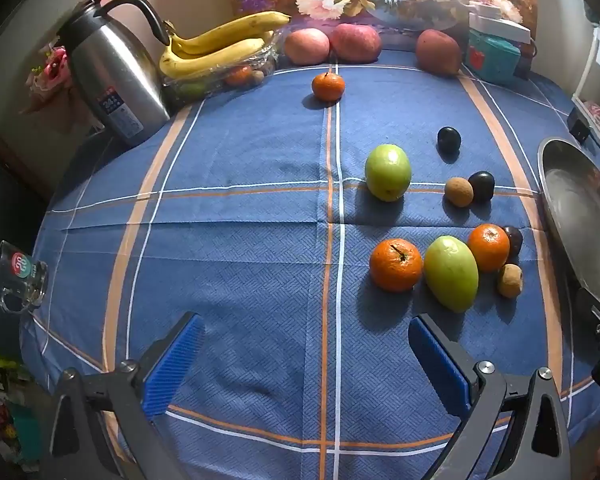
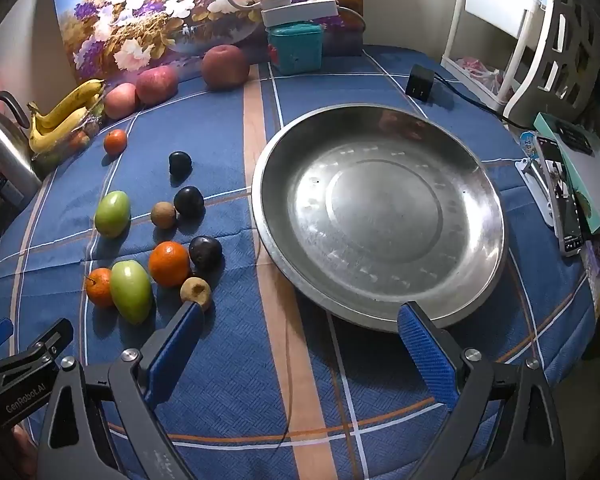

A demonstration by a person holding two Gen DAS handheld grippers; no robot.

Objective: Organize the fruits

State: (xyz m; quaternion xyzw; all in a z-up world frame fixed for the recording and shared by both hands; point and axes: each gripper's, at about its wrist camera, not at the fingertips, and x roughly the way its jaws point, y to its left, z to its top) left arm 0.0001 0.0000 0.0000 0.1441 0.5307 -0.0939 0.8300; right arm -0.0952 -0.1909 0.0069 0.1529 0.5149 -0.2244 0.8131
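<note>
Loose fruits lie on the blue cloth: a near orange (image 1: 396,265) (image 2: 99,286), a green mango (image 1: 451,273) (image 2: 131,291), a second orange (image 1: 489,247) (image 2: 169,263), a second green mango (image 1: 388,172) (image 2: 112,213), dark plums (image 1: 481,185) (image 2: 189,201), brown longans (image 1: 510,280) (image 2: 196,292) and a far orange (image 1: 328,86) (image 2: 115,141). An empty steel basin (image 2: 380,216) (image 1: 580,220) sits to the right. My left gripper (image 1: 304,344) is open and empty, near the cluster's front left. My right gripper (image 2: 300,328) is open and empty before the basin's near rim.
Bananas (image 1: 220,46) on a glass dish, red apples (image 1: 332,45) (image 2: 226,66), a steel thermos (image 1: 112,76), a teal box (image 2: 296,48) and a painting stand at the back. A glass mug (image 1: 20,280) sits at the left edge. A phone and boxes (image 2: 568,196) lie right.
</note>
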